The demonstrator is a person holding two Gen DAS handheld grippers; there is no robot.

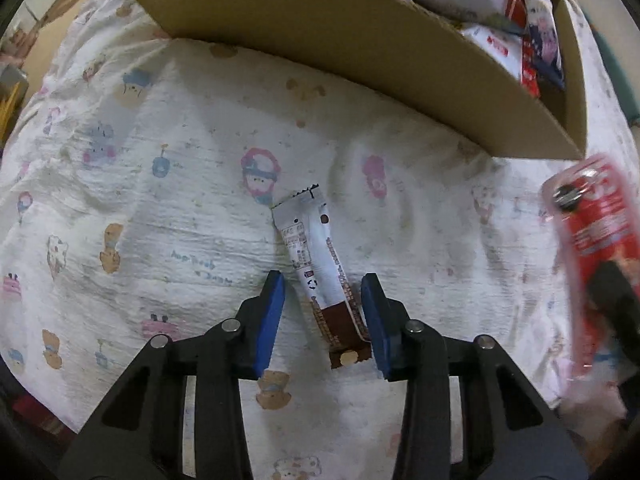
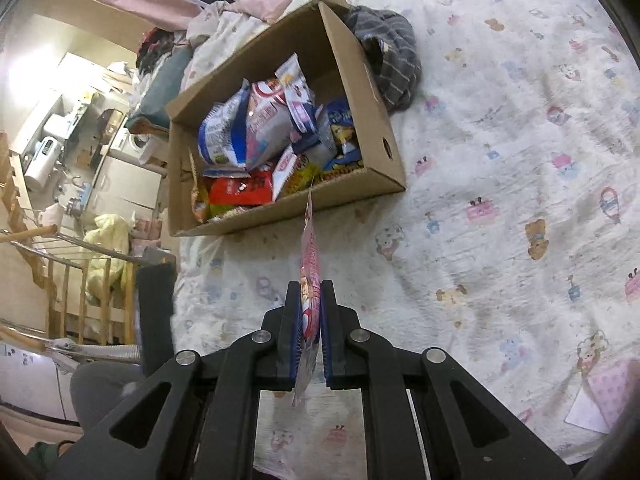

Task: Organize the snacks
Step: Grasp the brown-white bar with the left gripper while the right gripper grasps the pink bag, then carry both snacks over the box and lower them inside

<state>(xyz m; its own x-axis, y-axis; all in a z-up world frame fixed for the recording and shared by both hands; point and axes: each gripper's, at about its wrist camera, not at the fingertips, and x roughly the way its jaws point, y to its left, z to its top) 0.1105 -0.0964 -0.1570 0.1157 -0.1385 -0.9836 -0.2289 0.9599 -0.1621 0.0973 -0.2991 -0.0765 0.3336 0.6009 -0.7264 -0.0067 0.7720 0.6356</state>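
Observation:
A slim white-and-brown snack bar (image 1: pixel 316 264) lies on the cartoon-print bedsheet (image 1: pixel 160 208). My left gripper (image 1: pixel 323 282) points down over it and straddles its lower half. The right blue pad sits against the wrapper and the left pad stands a little off it, so the jaws are open. My right gripper (image 2: pixel 311 286) is shut on a thin pink-and-red snack packet (image 2: pixel 310 252), seen edge-on, just short of the cardboard box (image 2: pixel 360 92). That packet (image 1: pixel 592 236) shows blurred at the right of the left wrist view. The box (image 1: pixel 320 32) holds several snack bags (image 2: pixel 264 128).
A grey striped cloth (image 2: pixel 390 60) lies against the box's far side. A pink-and-white paper (image 2: pixel 600 400) rests on the sheet at lower right. Left of the bed stand a wooden drying rack (image 2: pixel 80 268) and room clutter. A person's grey-clad leg (image 2: pixel 100 392) is at lower left.

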